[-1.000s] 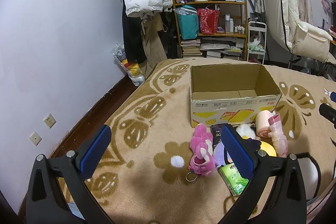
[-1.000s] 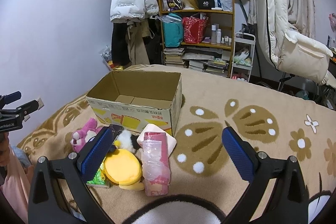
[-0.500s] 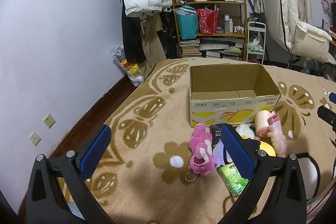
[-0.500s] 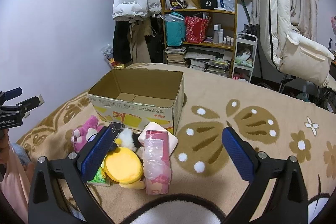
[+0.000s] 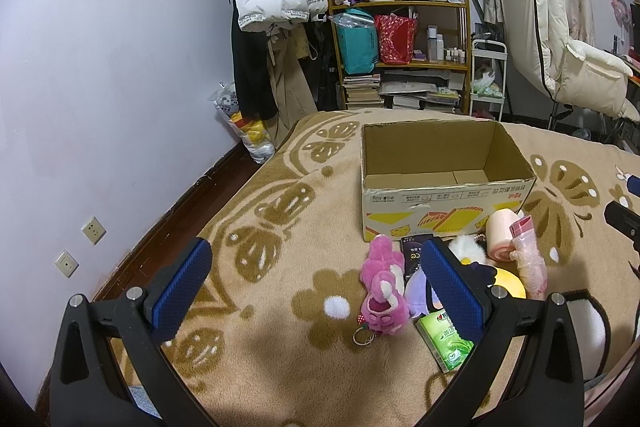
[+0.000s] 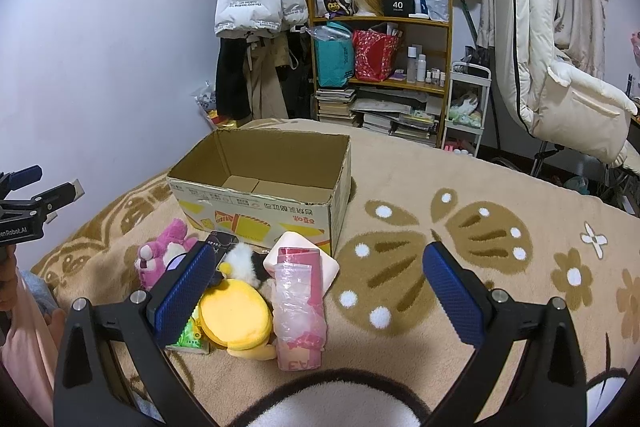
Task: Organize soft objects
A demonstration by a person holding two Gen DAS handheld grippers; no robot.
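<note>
Both tools, left tool (image 5: 316,279) and right tool (image 6: 316,281), hovering released; nearing pink plush (image 5: 383,287), cardboard box (image 5: 440,183) empty.

Cardboard box (image 5: 444,187) on blanket (image 5: 280,259). Plush bear (image 5: 382,293), tissue pack (image 5: 444,341), yellow plush (image 6: 234,311) clustered before it; shelf (image 5: 404,39) behind.

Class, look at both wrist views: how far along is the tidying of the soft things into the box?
Nothing looks done: the cardboard box shows only its bare bottom. Nothing is in hand: the left hand-held gripper and the right hand-held gripper are both open. Left to do: the pink plush, yellow plush and the rest of the pile.
</note>
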